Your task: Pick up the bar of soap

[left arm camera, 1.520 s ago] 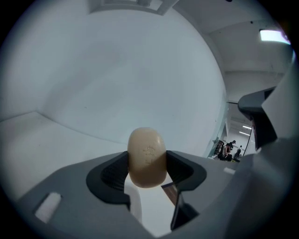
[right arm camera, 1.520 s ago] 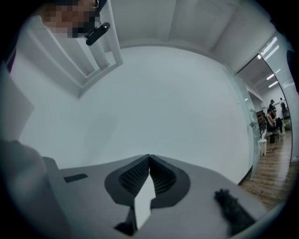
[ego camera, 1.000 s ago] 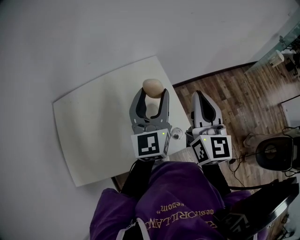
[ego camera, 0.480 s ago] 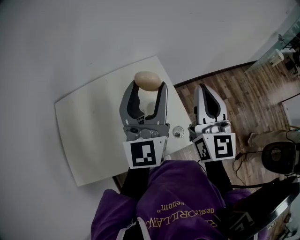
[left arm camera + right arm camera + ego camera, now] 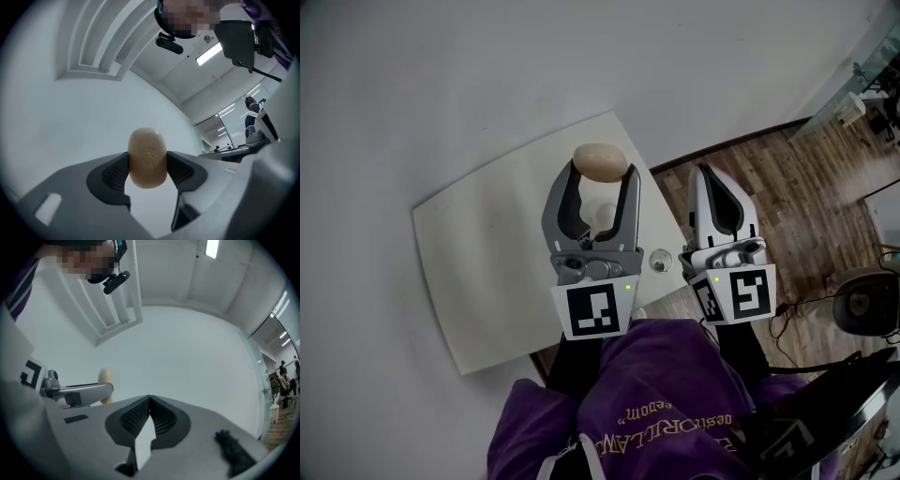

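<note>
The head view is dim and grey, its colours muted, with dark shading creeping into the corners. The pale table point(image 5: 478, 253) carries no hard shadow, so the light is soft and even. Straight lines bow towards the edges. Both gripper views are round fisheye pictures ringed in black and strongly warped at the rim. A ceiling light strip point(image 5: 208, 53) glares white in the left gripper view, where the bar of soap point(image 5: 147, 157) is sharp and evenly lit.
</note>
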Action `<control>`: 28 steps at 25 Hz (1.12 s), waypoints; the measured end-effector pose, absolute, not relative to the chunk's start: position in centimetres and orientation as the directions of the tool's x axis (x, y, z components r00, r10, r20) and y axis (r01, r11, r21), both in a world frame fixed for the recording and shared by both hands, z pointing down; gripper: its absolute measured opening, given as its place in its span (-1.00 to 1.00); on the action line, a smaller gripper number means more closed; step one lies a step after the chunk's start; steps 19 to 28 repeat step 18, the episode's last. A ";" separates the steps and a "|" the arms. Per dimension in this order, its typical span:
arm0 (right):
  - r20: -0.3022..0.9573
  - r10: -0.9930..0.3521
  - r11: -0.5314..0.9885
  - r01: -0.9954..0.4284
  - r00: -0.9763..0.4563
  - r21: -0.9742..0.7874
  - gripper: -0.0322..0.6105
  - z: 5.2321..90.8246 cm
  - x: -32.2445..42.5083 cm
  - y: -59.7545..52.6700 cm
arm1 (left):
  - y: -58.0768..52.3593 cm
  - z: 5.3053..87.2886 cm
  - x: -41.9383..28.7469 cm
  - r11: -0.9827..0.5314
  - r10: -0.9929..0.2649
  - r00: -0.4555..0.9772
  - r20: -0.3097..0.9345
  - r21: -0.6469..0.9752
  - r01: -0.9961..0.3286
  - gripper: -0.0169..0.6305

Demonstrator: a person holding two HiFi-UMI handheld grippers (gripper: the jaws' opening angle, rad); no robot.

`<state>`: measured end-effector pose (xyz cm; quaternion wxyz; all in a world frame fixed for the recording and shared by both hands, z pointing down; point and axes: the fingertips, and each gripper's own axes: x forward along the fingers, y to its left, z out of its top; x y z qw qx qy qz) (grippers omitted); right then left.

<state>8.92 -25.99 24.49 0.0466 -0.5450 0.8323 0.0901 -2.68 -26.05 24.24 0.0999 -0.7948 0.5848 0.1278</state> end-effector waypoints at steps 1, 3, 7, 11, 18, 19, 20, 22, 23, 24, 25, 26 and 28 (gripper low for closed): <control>-0.174 -0.899 0.391 -0.915 -0.403 0.100 -0.88 24.5 8.8 -25.9 | -26.0 24.2 -2.7 -0.297 -0.903 0.284 -0.321 -0.010 -0.955 -0.15; -0.174 -0.899 0.390 -0.915 -0.402 0.101 -0.88 24.4 8.7 -25.9 | -26.0 24.1 -2.7 -0.301 -0.901 0.288 -0.326 -0.011 -0.954 -0.15; -0.175 -0.900 0.387 -0.916 -0.400 0.104 -0.88 24.4 8.7 -25.8 | -26.0 24.1 -2.6 -0.305 -0.899 0.294 -0.325 -0.019 -0.952 -0.15; -0.175 -0.898 0.390 -0.915 -0.403 0.105 -0.88 24.5 8.6 -25.8 | -26.0 24.2 -2.5 -0.305 -0.898 0.301 -0.322 -0.037 -0.952 -0.15; -0.184 -0.895 0.391 -0.913 -0.406 0.112 -0.88 24.0 8.5 -25.5 | -25.8 23.8 -2.5 -0.310 -0.896 0.309 -0.320 -0.048 -0.950 -0.15; -0.184 -0.895 0.391 -0.913 -0.406 0.112 -0.88 24.0 8.5 -25.5 | -25.8 23.8 -2.5 -0.310 -0.896 0.309 -0.320 -0.048 -0.950 -0.15; -0.184 -0.895 0.391 -0.913 -0.406 0.112 -0.88 24.0 8.5 -25.5 | -25.8 23.8 -2.5 -0.310 -0.896 0.309 -0.320 -0.048 -0.950 -0.15; -0.184 -0.895 0.391 -0.913 -0.406 0.112 -0.88 24.0 8.5 -25.5 | -25.8 23.8 -2.5 -0.310 -0.896 0.309 -0.320 -0.048 -0.950 -0.15; -0.184 -0.895 0.391 -0.913 -0.406 0.112 -0.88 24.0 8.5 -25.5 | -25.8 23.8 -2.5 -0.310 -0.896 0.309 -0.320 -0.048 -0.950 -0.15; -0.184 -0.895 0.391 -0.913 -0.406 0.112 -0.88 24.0 8.5 -25.5 | -25.8 23.8 -2.5 -0.310 -0.896 0.309 -0.320 -0.048 -0.950 -0.15; -0.184 -0.895 0.391 -0.913 -0.406 0.112 -0.88 24.0 8.5 -25.5 | -25.8 23.8 -2.5 -0.310 -0.896 0.309 -0.320 -0.048 -0.950 -0.15; -0.184 -0.895 0.391 -0.913 -0.406 0.112 -0.88 24.0 8.5 -25.5 | -25.8 23.8 -2.5 -0.310 -0.896 0.309 -0.320 -0.048 -0.950 -0.15; -0.184 -0.895 0.391 -0.913 -0.406 0.112 -0.88 24.0 8.5 -25.5 | -25.8 23.8 -2.5 -0.310 -0.896 0.309 -0.320 -0.048 -0.950 -0.15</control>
